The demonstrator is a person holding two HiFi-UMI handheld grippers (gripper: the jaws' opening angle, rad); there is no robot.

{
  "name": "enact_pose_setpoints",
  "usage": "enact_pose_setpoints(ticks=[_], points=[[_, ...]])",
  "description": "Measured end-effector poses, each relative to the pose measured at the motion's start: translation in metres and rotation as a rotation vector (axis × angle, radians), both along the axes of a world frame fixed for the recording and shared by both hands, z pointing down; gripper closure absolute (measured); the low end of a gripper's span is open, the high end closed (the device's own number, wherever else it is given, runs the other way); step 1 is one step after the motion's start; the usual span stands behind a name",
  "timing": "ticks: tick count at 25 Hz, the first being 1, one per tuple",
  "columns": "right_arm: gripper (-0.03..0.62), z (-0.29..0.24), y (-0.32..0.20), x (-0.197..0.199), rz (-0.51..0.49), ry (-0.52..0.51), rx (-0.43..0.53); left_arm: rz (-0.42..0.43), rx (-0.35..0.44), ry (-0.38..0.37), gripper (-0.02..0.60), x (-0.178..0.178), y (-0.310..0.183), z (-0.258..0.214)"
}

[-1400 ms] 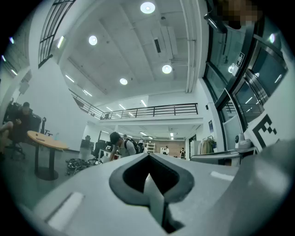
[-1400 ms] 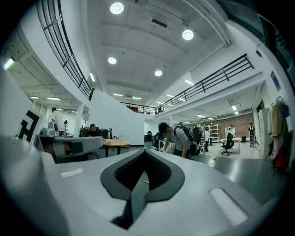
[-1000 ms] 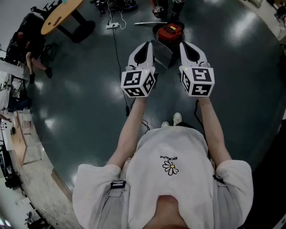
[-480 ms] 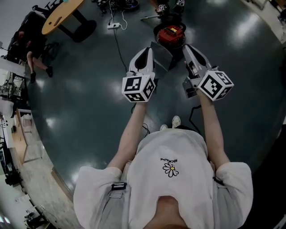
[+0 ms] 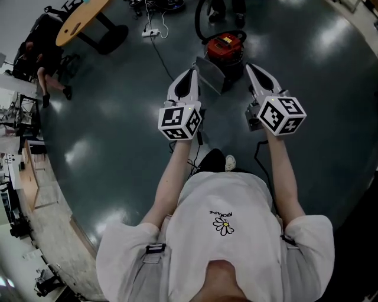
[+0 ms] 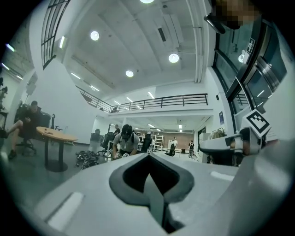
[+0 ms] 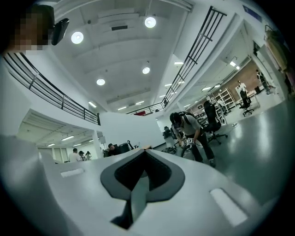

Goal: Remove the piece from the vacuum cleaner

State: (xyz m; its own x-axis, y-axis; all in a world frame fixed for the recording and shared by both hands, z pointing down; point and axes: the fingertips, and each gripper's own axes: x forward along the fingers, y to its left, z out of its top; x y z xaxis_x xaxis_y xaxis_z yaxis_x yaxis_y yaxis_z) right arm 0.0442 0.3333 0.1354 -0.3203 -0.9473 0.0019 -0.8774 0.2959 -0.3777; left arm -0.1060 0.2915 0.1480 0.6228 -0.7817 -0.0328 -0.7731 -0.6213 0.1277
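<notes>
1. The dark glossy floor point(image 5: 118, 118) fills the head view; the person stands on it, both arms stretched forward
2. The vacuum cleaner point(image 5: 225, 44) stands on the floor ahead of the person, beyond and between the two gripper tips, well apart from both. It is a red canister with a black top, probably heavy enough to stay put under a light pull and rigid in the body
3. A grey slanted panel point(image 5: 211, 74) stands just in front of the canister; I cannot tell whether it belongs to the machine
4. A black hose point(image 5: 199, 16) curves up from the far side of the canister. If this is the piece to remove, it should be light and bendy along its length, so the stiff cuff where it meets the body looks the better hold. The joint itself is too small to make out
5. The left gripper point(image 5: 192, 72) has its jaws pressed together with nothing between them
6. The right gripper point(image 5: 251, 68) is likewise clenched and empty, pointing towards the canister
</notes>
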Motion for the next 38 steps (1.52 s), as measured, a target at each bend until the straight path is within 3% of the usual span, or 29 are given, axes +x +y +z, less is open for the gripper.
enact_pose_setpoints(ticks=[9,18,27,38], points=[[0.569,0.028,-0.051,0.006,-0.012,0.101,-0.038,-0.026,-0.037,-0.006,0.581,0.006,-0.053,0.022],[0.569,0.056,-0.186,0.034,-0.028,0.275,-0.100,-0.057,-0.116,0.021,0.581,0.030,-0.186,0.064],[0.569,0.076,-0.303,0.033,-0.100,0.339,-0.178,-0.068,-0.186,0.012,0.581,0.042,-0.294,0.082],[0.569,0.170,-0.408,0.045,-0.242,0.455,-0.286,-0.164,-0.368,-0.074,0.581,0.055,-0.354,0.168]])
